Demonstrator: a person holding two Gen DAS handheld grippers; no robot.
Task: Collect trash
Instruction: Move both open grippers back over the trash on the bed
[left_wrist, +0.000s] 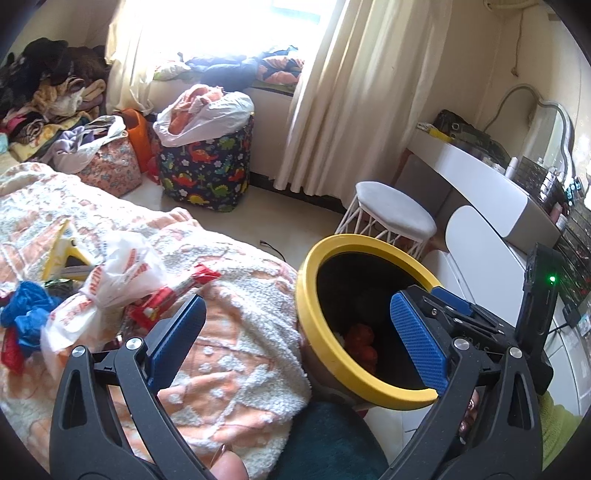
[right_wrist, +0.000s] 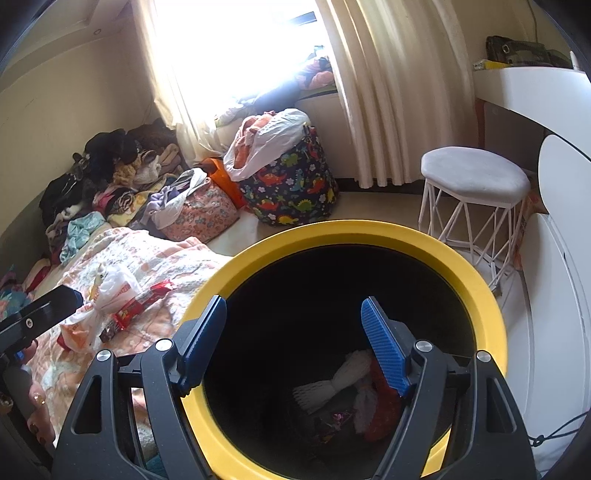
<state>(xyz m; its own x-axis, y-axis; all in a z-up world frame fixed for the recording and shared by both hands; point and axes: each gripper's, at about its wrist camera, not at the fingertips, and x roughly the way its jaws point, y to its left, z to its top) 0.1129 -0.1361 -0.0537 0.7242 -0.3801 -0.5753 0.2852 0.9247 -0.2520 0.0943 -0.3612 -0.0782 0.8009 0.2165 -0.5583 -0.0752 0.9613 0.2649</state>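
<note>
Right wrist view: we're hovering both tongs (right_wrist: 291, 343) wide open and empty, so we're centering over the bin (right_wrist: 491, 295) before grabbing more wrappers (right_wrist: 140, 302).

Home bedroom. Bed with fleece blanket (left_wrist: 229, 332) under the left fingers; curtained window (left_wrist: 236, 22) far ahead of them; clothes pile (right_wrist: 103, 177) and dinosaur-print hamper (right_wrist: 291, 188) ahead-left of the right fingers; stool (right_wrist: 476, 177) and vanity (left_wrist: 491, 192) to their right.
</note>
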